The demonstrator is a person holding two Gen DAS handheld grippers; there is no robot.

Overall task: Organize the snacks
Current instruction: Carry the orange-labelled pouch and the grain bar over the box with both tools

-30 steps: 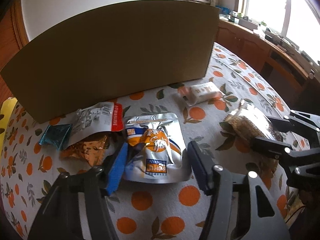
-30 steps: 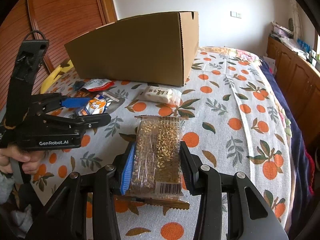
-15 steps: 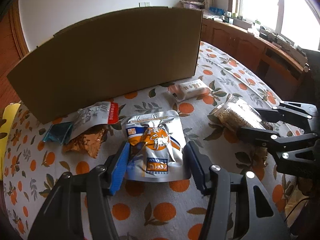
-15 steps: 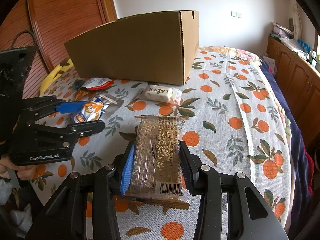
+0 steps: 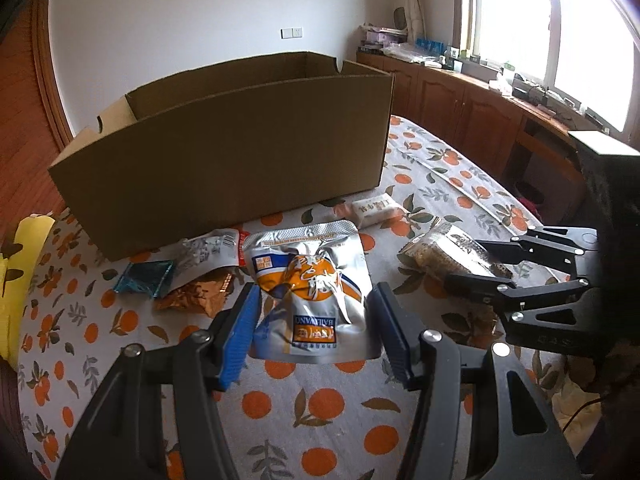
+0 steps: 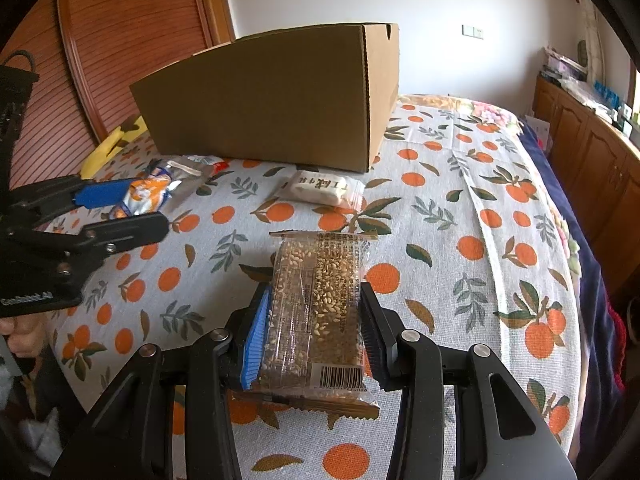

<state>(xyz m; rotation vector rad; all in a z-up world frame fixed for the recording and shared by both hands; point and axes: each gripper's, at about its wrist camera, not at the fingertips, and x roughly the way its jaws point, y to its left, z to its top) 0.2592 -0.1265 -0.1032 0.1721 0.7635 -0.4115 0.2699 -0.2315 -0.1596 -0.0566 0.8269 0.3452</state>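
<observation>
My left gripper (image 5: 316, 334) is shut on a silver and orange snack pouch (image 5: 310, 280) and holds it above the tablecloth. My right gripper (image 6: 312, 338) is shut on a clear pack of sesame bars (image 6: 316, 308), also lifted. The sesame pack also shows in the left wrist view (image 5: 440, 252). An open cardboard box (image 5: 224, 160) stands at the back of the table; it also shows in the right wrist view (image 6: 280, 96). A white wrapped cake (image 6: 320, 188) lies in front of the box's right corner.
A white and red packet (image 5: 212, 246), a teal packet (image 5: 144, 278) and a gold wrapper (image 5: 192, 294) lie left of the pouch. A yellow object (image 5: 20, 264) sits at the table's left edge. Wooden cabinets (image 5: 460, 104) stand behind on the right.
My left gripper has closed on the silver pouch and lifted it, so the box's inside now shows. My right gripper still holds the sesame pack, slightly raised.
</observation>
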